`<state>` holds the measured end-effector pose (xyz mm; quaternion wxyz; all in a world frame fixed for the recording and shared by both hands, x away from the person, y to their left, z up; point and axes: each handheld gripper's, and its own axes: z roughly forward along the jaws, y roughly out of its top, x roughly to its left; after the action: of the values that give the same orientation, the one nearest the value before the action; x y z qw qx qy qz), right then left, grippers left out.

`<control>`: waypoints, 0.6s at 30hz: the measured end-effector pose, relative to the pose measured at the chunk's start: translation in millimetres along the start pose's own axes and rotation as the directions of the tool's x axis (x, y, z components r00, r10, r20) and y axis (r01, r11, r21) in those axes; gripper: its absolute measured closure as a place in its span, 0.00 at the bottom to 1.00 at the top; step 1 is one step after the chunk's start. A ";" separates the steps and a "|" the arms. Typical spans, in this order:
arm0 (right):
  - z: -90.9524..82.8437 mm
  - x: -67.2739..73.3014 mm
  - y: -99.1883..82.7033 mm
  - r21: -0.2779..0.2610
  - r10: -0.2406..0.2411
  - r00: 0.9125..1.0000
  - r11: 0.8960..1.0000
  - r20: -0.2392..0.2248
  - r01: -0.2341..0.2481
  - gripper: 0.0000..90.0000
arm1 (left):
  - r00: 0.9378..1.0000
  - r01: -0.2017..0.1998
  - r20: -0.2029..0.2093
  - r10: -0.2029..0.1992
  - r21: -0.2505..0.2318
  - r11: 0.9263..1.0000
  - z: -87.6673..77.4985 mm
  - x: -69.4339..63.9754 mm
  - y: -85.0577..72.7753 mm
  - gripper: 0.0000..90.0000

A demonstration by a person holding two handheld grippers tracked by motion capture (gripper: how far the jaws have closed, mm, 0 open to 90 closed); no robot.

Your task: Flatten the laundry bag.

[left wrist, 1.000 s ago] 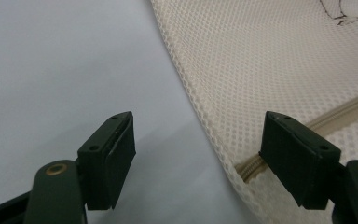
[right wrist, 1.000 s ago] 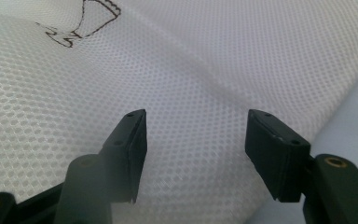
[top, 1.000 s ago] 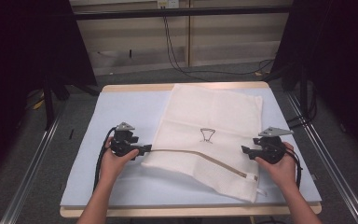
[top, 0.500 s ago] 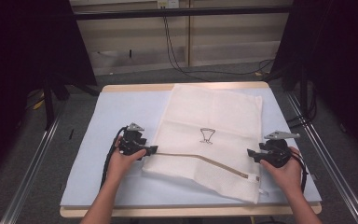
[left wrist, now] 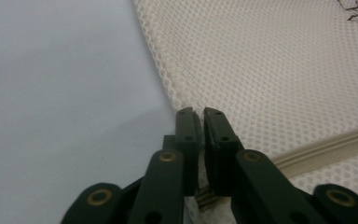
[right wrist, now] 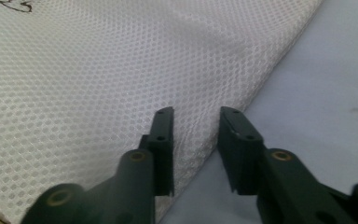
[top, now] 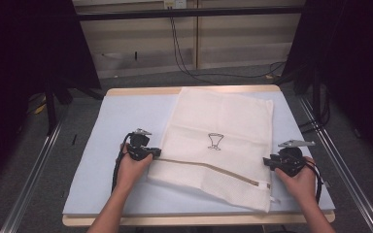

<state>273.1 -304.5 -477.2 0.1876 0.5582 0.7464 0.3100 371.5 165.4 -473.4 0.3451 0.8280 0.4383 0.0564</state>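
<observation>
A white mesh laundry bag (top: 221, 145) is lying flat on the blue-covered bench (top: 102, 141), stretching between the two claws and away from them toward the far edge. The left claw (left wrist: 198, 113) is sitting at the bag's left border, just where the tan zipper strip (top: 209, 167) begins; its jaws have just been closing and are now pressed almost together, pinching the mesh edge. The right claw (right wrist: 196, 114) is sitting at the bag's right border with its jaws still parted; they have just been closing, with the bag's edge lying between them, the pads not yet pressing on it.

The likely trouble: the right claw may be closing on too little fabric, so the mesh could slip out once both hands pull. The left claw may be catching only the top layer, or the zipper end, so the bag could twist or drag rather than lift evenly.

How many layers the left claw is gripping is hidden behind its own jaws. The zipper pull near the right claw is too small to make out, and the small dark print (top: 215, 141) on the bag is hard to read.
</observation>
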 end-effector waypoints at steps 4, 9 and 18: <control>0.9 -1.9 2.6 -0.004 0.012 1.000 1.000 -0.025 -0.012 0.95 | 1.000 0.010 -0.009 -0.010 -0.004 1.000 -4.8 0.8 -0.3 0.96; 5.9 1.6 8.4 -0.005 -0.013 1.000 1.000 -0.012 0.013 0.97 | 1.000 0.021 0.000 -0.021 0.001 1.000 -10.0 3.0 -2.4 0.97; 20.2 16.3 22.7 -0.007 -0.078 0.997 0.997 -0.010 0.078 0.97 | 0.999 0.011 -0.044 -0.010 0.027 1.000 -27.1 9.6 -14.1 0.97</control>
<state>297.1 -279.7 -475.7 0.1975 0.5266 0.7675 0.3076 356.9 192.2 -463.7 0.3241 0.8289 0.4510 0.0668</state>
